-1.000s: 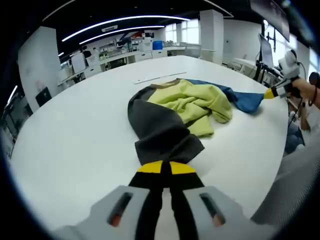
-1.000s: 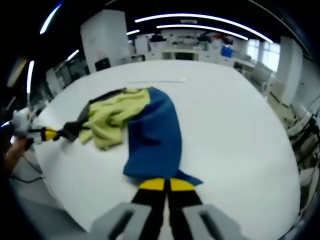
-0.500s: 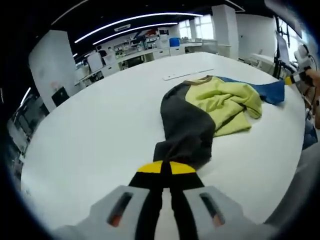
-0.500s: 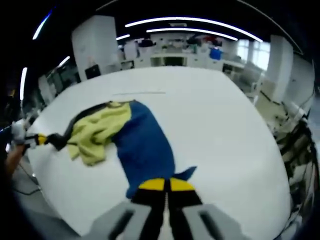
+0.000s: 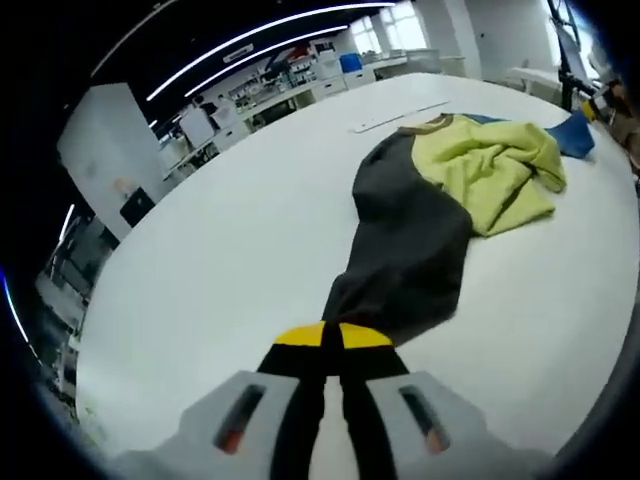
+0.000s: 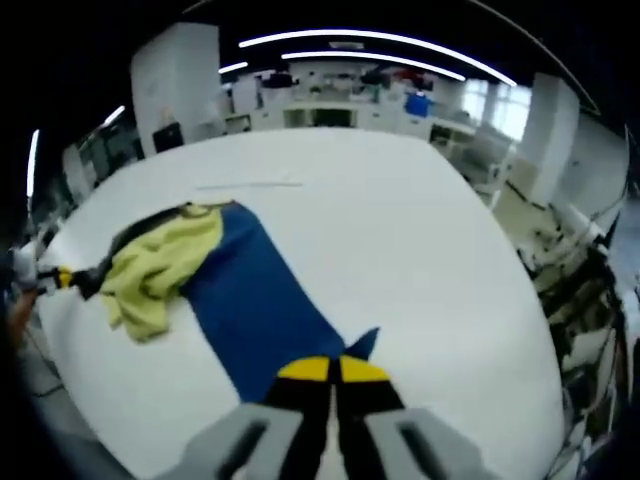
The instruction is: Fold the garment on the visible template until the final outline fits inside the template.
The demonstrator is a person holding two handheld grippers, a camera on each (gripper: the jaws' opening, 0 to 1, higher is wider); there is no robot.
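Note:
A garment lies on the white table, made of a dark grey sleeve, a crumpled yellow-green body and a blue sleeve. My left gripper is shut on the end of the grey sleeve, which runs away from it toward the yellow part. My right gripper is shut on the end of the blue sleeve; the yellow body lies beyond at the left. The left gripper shows small at the far left of the right gripper view, holding the grey end.
A thin pale strip lies on the table past the garment's collar; the same strip appears in the left gripper view. The table edge drops off at the right. Benches and shelves stand far behind. A hand is at the right rim.
Both grippers have drawn apart, pulling the two sleeves out longer and straighter. The yellow body is less bunched between them and sits farther from each gripper.

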